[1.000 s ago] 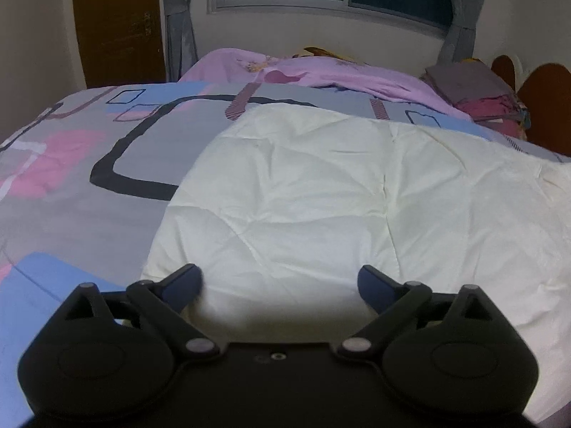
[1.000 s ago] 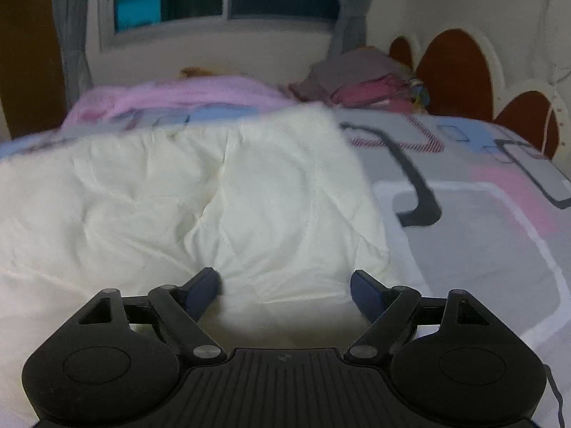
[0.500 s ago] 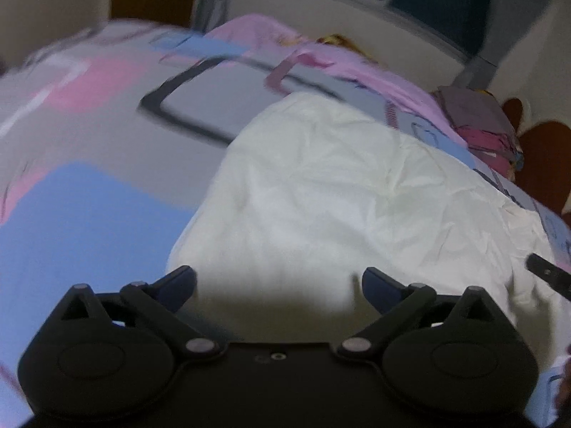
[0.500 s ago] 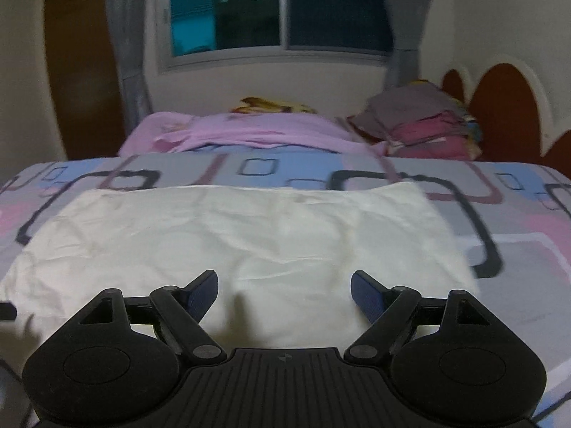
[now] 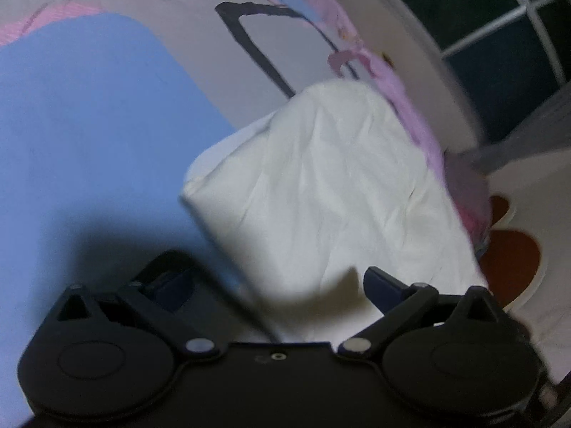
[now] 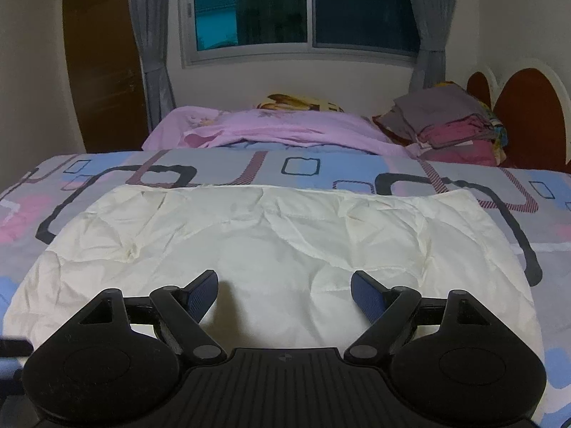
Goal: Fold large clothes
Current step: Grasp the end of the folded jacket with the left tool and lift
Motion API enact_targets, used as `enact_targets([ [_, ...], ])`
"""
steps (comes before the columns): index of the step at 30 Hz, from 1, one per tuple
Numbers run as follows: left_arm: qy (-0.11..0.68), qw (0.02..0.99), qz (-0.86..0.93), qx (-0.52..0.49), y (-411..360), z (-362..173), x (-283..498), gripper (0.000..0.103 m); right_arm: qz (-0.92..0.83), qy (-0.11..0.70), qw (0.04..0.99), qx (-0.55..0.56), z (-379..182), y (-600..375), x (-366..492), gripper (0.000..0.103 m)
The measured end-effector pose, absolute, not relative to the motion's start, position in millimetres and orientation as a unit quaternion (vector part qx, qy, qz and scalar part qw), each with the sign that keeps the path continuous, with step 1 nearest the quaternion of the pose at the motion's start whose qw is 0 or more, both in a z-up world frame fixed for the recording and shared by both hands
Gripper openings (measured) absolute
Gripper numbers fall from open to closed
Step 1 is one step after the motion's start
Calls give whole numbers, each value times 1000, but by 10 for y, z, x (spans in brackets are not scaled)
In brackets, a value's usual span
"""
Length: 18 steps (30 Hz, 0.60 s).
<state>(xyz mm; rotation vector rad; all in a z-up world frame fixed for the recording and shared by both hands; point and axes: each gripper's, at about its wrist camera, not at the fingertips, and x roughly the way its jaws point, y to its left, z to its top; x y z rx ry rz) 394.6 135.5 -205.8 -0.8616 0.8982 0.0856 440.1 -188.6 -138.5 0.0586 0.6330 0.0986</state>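
Note:
A cream-white quilted cloth (image 6: 278,246) lies folded flat in a wide rectangle on the patterned bed. My right gripper (image 6: 284,294) is open and empty, hovering over the cloth's near edge. In the left wrist view the cloth (image 5: 332,185) appears tilted, its near left corner just ahead. My left gripper (image 5: 274,290) is open and empty, straddling the cloth's left edge, with the left finger over the blue patch of the sheet.
The bedsheet (image 6: 214,171) has grey, blue and pink shapes. A pink blanket (image 6: 271,128) and a stack of folded clothes (image 6: 449,125) lie at the far side. A headboard (image 6: 528,107) stands at the right. A window (image 6: 303,10) and a door (image 6: 103,57) are behind.
My left gripper has swung left and rolled, so its view now tilts over the cloth's left corner. My right gripper has pulled back and centred on the cloth's near edge.

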Motion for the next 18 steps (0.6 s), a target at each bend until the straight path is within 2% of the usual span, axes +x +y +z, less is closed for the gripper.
enact_targets([
  [8,363,823,33,-437,1308,-2161,4187,101,15,329,944,21,-1592,-1882,4758,81],
  [9,356,824,33,-440,1307,-2164,4193,98,14,339,941,17,-1672,-1864,4801,81],
  [10,350,825,34,-442,1303,-2163,4200,94,12,342,940,11,-1755,-1843,4822,81],
  [12,343,826,35,-447,1326,-2195,4219,64,7,346,938,-11,-1880,-1780,4842,81],
  [13,342,820,33,-458,1351,-2233,4228,63,6,347,938,-18,-1921,-1762,4851,81],
  [16,335,820,28,-463,1354,-2257,4252,54,9,359,933,-30,-2032,-1747,4902,82],
  [18,331,824,24,-458,1323,-2226,4255,44,12,360,932,-33,-2103,-1759,4919,83],
])
